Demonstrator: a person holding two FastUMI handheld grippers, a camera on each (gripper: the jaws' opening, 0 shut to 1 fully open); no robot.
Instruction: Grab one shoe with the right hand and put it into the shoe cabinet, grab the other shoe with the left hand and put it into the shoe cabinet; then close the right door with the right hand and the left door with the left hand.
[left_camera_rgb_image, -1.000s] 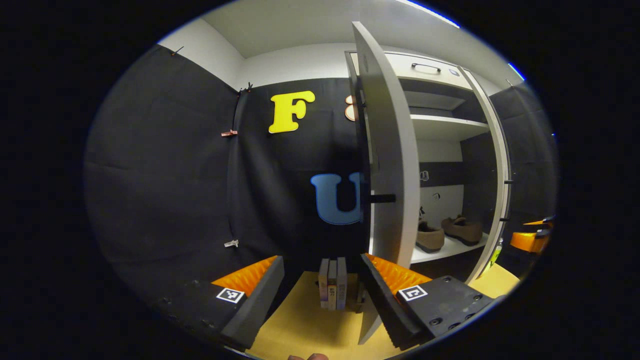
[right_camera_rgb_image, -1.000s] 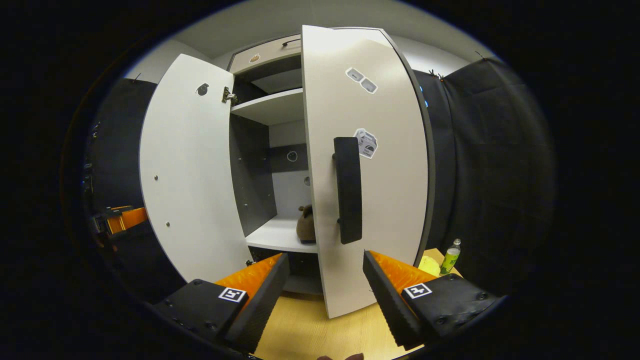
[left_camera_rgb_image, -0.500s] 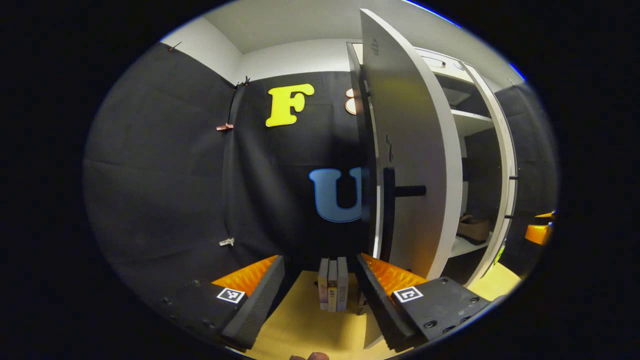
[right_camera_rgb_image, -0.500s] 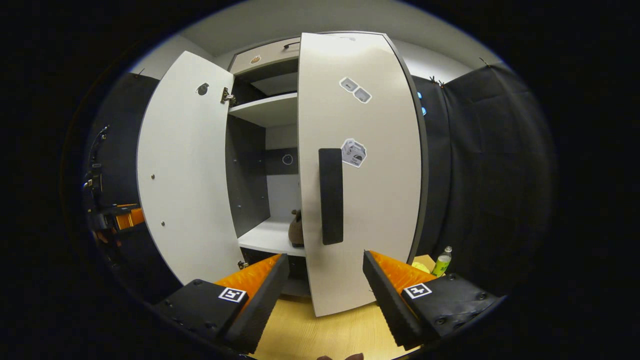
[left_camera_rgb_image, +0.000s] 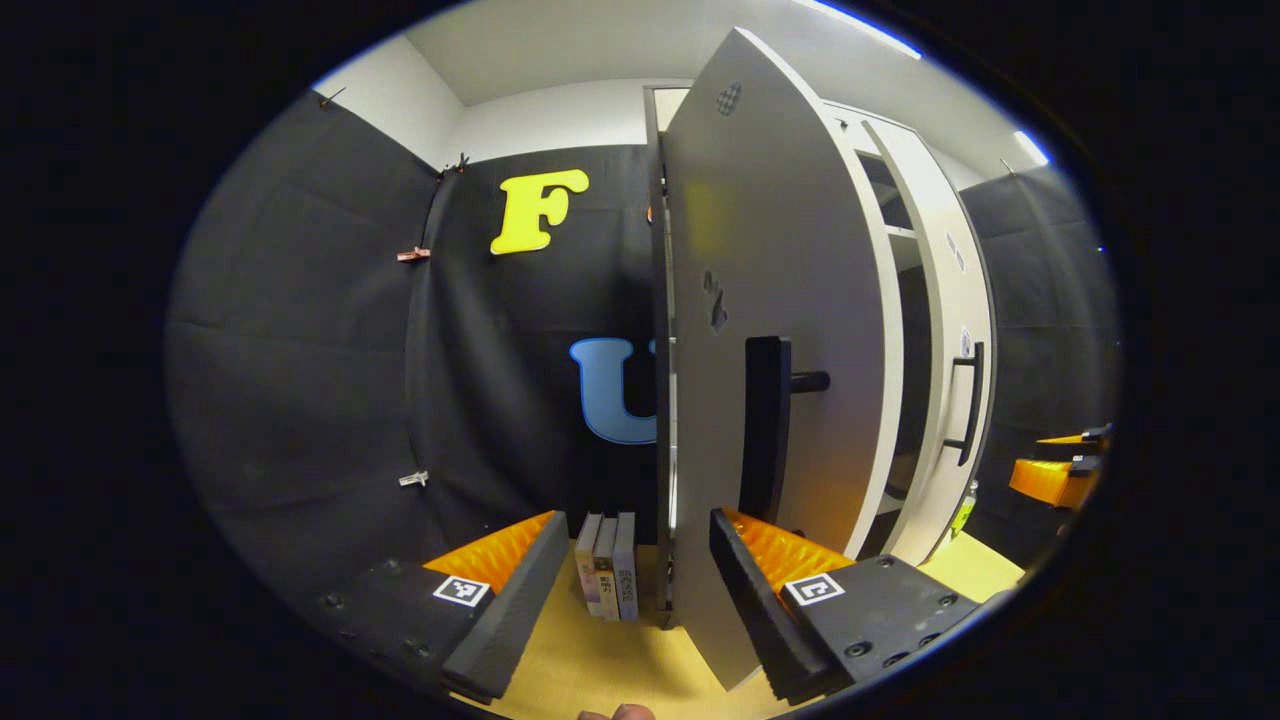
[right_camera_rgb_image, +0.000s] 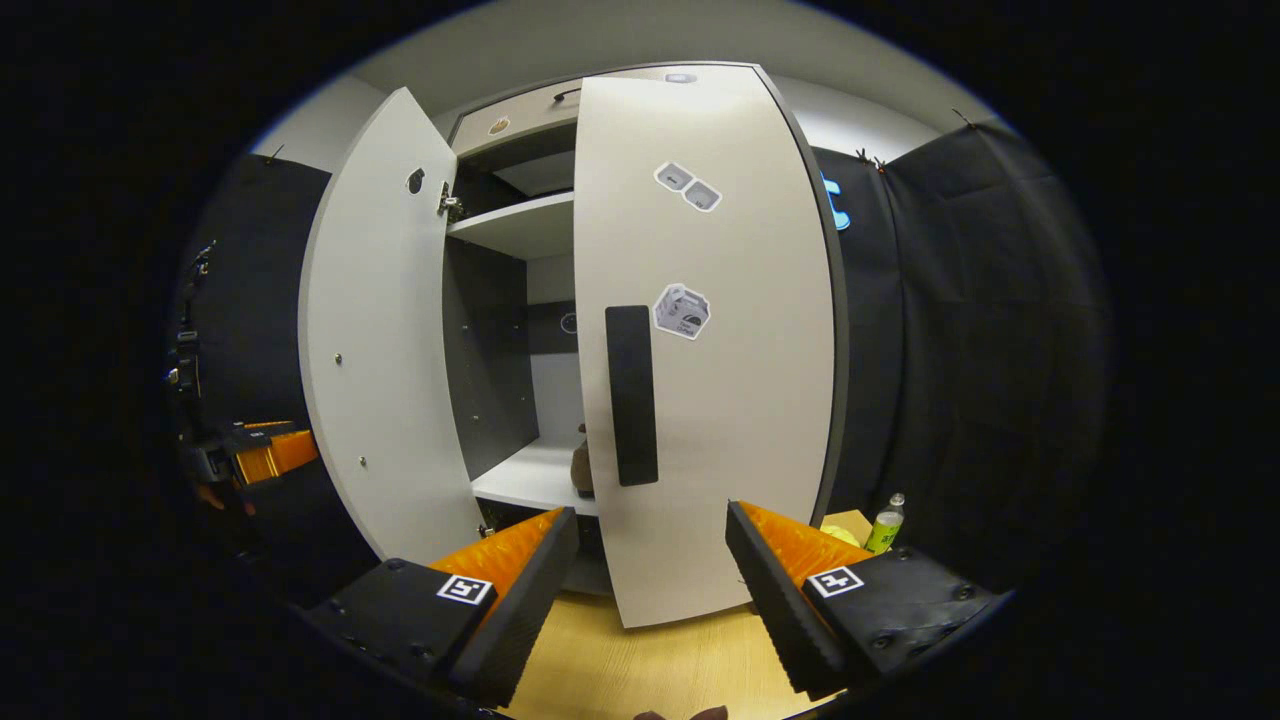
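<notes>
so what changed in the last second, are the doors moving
Yes. Both doors swung toward shut: the left door now hides the shoes in the left gripper view, and the right door leaves a narrower gap, with a sliver of shoe showing. Both the left hand-held gripper and the right hand-held gripper stayed open, gripping nothing.

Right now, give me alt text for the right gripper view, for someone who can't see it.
The open right gripper faces the shoe cabinet's right door, swung most of the way shut, black handle toward the camera. The left door stands wider open; between them a brown shoe sits on a shelf.
</notes>
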